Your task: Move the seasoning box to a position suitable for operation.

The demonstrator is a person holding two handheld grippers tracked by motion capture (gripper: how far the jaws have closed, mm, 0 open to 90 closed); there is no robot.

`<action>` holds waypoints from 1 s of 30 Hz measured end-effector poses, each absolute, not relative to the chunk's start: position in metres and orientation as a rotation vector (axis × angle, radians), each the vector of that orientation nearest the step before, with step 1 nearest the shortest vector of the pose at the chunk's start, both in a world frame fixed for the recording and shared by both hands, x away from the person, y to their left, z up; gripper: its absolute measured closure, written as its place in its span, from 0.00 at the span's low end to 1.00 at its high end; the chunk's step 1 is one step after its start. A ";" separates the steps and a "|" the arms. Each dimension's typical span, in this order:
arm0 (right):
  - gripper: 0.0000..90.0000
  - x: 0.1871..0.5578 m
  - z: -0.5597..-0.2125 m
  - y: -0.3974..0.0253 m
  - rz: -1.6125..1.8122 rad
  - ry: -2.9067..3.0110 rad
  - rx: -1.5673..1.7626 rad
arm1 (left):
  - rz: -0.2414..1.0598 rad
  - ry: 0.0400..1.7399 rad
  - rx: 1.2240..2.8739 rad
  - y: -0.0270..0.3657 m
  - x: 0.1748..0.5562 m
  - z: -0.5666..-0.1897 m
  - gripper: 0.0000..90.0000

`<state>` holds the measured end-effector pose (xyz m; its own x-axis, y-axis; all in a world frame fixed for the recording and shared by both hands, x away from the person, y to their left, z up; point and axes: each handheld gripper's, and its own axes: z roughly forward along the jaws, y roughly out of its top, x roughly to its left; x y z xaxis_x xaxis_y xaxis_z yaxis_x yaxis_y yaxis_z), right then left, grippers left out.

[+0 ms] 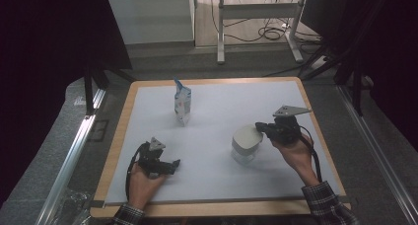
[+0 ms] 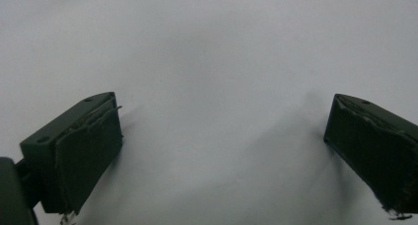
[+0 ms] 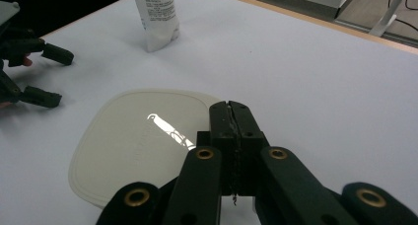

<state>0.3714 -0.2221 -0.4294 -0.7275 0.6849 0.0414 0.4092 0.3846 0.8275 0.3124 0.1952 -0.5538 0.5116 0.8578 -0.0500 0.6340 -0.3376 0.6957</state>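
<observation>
Left gripper (image 1: 170, 166) is resting jaws wide apart on the table (image 1: 217, 180), empty. Pouch (image 1: 181, 102) is standing beyond. Lidded container (image 1: 246, 143) is sitting centre-right; right gripper (image 1: 260, 128) is pressing closed jaws at its lid (image 3: 143, 141) edge, gripping nothing. Container probably light, rigid, slick; grip the lid rim.

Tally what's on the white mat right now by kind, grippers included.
Clear plastic container with cream rounded-square lid: 1
Upright white and blue foil pouch: 1
Black two-jaw grippers: 2, left gripper and right gripper
Total: 4
</observation>
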 end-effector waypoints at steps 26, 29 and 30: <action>1.00 0.371 -0.431 -0.224 1.284 2.329 0.959 | 0.431 1.213 2.086 0.195 0.312 -0.554 0.01; 1.00 0.371 -0.431 -0.224 1.278 2.326 0.956 | 0.431 1.213 2.086 0.195 0.312 -0.554 0.01; 1.00 0.372 -0.431 -0.224 1.275 2.324 0.958 | 0.431 1.213 2.086 0.195 0.312 -0.554 0.01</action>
